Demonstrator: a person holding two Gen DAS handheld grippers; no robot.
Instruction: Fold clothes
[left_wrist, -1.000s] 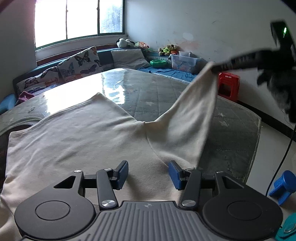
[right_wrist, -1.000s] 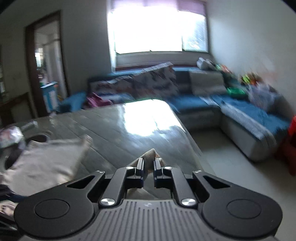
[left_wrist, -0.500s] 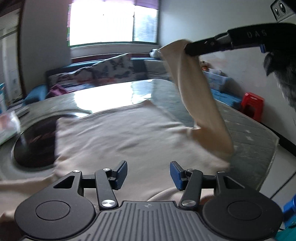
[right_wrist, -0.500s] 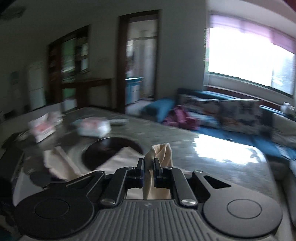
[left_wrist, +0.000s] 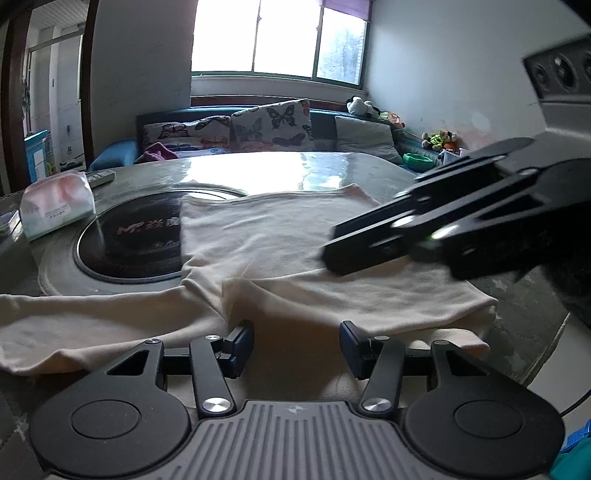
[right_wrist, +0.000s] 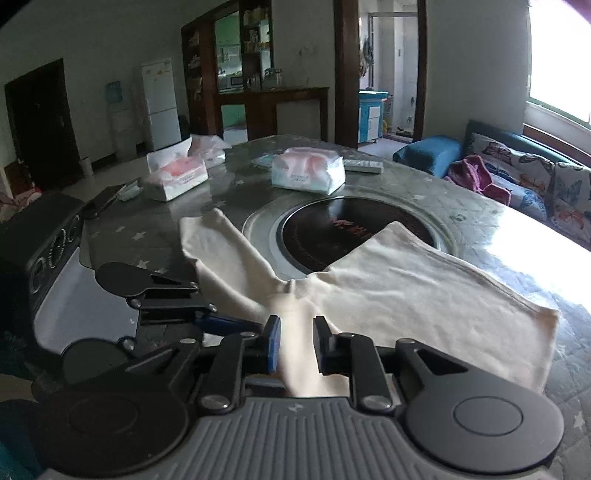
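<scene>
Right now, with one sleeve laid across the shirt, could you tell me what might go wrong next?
The right claw is open with sleeve fabric between its fingers, so pulling back could drag the fold loose. The cream shirt overlaps the black induction hob, risky if that is hot. The other sleeve lies unfolded.

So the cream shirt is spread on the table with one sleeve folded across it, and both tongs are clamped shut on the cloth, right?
Not quite. The cream shirt does lie on the table with a sleeve folded across it, but both tongs are open. The left wrist view shows the left tongs spread wide, and the right wrist view shows the right tongs parted around the cloth.
</scene>
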